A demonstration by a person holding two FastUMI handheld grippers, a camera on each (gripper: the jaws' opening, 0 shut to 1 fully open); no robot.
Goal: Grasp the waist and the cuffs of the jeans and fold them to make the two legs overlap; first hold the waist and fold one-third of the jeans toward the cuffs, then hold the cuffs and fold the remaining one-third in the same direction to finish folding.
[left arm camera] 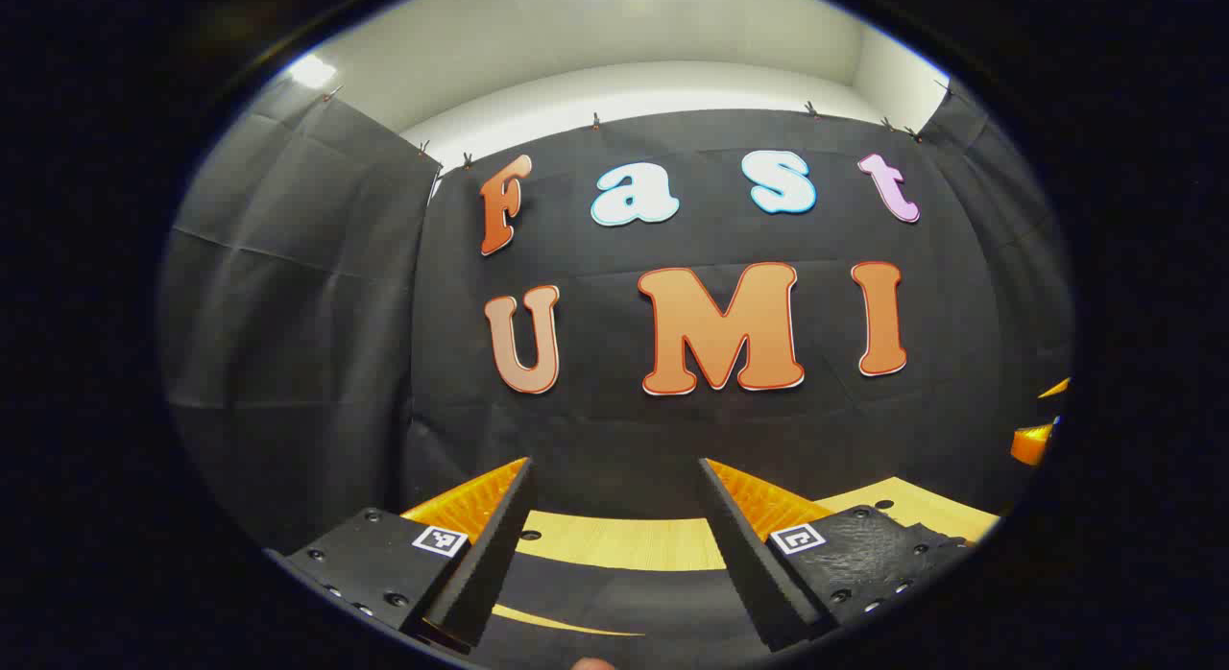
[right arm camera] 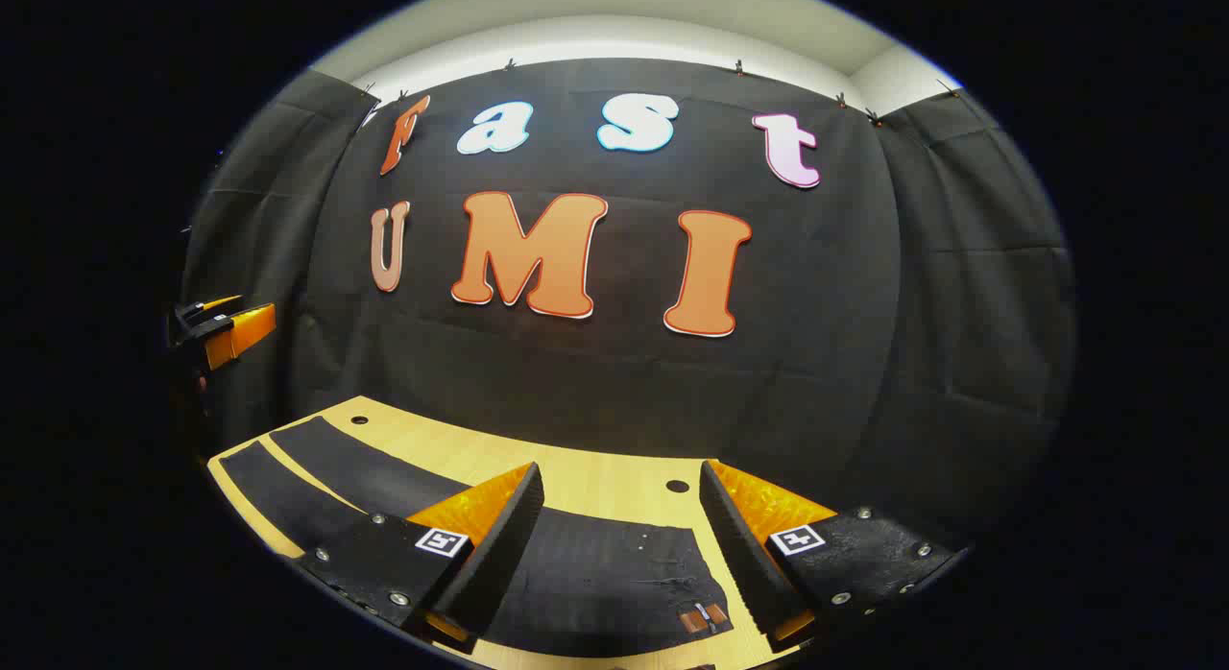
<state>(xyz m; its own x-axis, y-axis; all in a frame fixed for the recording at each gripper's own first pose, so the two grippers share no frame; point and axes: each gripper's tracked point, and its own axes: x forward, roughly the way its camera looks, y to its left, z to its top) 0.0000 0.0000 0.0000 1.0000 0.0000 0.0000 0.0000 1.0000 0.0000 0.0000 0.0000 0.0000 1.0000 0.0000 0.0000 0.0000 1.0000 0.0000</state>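
Left gripper [left arm camera: 614, 536] raised above wooden table [left arm camera: 624, 540], fingers wide apart, nothing between them; dark jeans [left arm camera: 614, 593] lie flat below, across table. Right gripper [right arm camera: 619, 545] likewise held above table [right arm camera: 576, 478], fingers spread, gripping nothing. In right gripper view jeans [right arm camera: 595, 574] spread flat on tabletop, waist end with small leather patch [right arm camera: 706, 617] nearest, both legs running off toward far left. Left gripper also at far left edge of that view [right arm camera: 221, 329], well apart from right.

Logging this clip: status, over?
Left gripper open, right gripper open, both empty. Black jeans flat on wooden table, legs unfolded. Nothing obstructing.
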